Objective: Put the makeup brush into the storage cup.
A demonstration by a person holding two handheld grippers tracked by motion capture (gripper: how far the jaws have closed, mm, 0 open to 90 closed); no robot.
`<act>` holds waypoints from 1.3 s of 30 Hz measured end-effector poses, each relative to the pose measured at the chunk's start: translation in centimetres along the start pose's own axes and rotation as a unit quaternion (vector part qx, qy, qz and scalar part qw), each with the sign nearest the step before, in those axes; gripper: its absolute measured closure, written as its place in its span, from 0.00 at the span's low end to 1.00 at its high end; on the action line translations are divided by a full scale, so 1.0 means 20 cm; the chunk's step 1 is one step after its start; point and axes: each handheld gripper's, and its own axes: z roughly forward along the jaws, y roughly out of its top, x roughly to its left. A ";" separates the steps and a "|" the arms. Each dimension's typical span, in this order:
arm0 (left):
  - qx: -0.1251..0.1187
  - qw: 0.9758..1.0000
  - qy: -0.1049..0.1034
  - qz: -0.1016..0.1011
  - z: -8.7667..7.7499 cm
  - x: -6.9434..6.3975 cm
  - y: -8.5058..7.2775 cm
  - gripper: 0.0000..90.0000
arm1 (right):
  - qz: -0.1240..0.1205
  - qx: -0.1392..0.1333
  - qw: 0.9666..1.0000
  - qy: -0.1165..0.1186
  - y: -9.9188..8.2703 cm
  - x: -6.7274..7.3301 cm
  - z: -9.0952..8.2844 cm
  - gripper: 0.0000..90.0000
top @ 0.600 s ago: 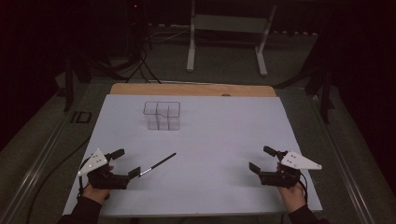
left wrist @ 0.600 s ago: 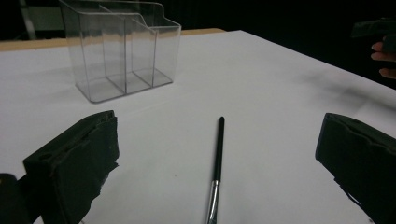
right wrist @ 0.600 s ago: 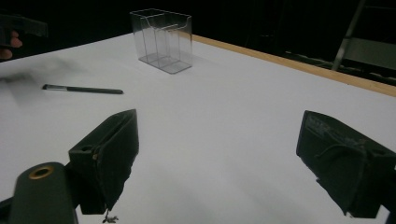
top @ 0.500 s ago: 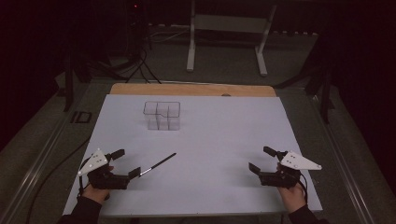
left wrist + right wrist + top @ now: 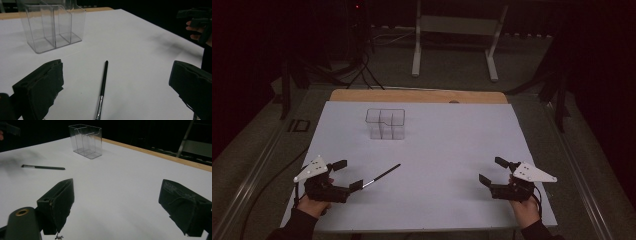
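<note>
A thin black brush with a silver ferrule (image 5: 381, 175) (image 5: 103, 87) (image 5: 43, 167) lies flat on the white table sheet. My left gripper (image 5: 348, 175) (image 5: 116, 92) rests low at the table's front left, jaws open wide, with the brush's ferrule end lying between them, untouched. At the front right my right gripper (image 5: 493, 171) (image 5: 117, 207) stands open with bare sheet between its jaws. A clear plastic organizer with several compartments (image 5: 385, 123) (image 5: 51, 25) (image 5: 86, 140) stands upright toward the back, empty.
The white sheet (image 5: 452, 145) covers most of the table; a strip of wooden edge (image 5: 417, 96) shows at the back. Beyond it are a white stand's legs (image 5: 454, 45) and cables on a dark floor.
</note>
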 end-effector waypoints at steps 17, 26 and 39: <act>0.081 0.996 -0.023 0.038 0.02 -0.02 0.23 0.01 | 0.000 0.000 1.000 0.000 0.00 0.00 0.00 0.15; 0.128 0.990 -0.023 0.059 0.06 -0.02 0.29 0.02 | -0.002 -0.001 1.000 0.000 0.00 0.00 0.00 0.15; 0.205 0.975 -0.023 0.077 0.17 -0.05 0.30 0.02 | -0.002 -0.001 1.000 0.002 0.00 0.01 0.00 0.15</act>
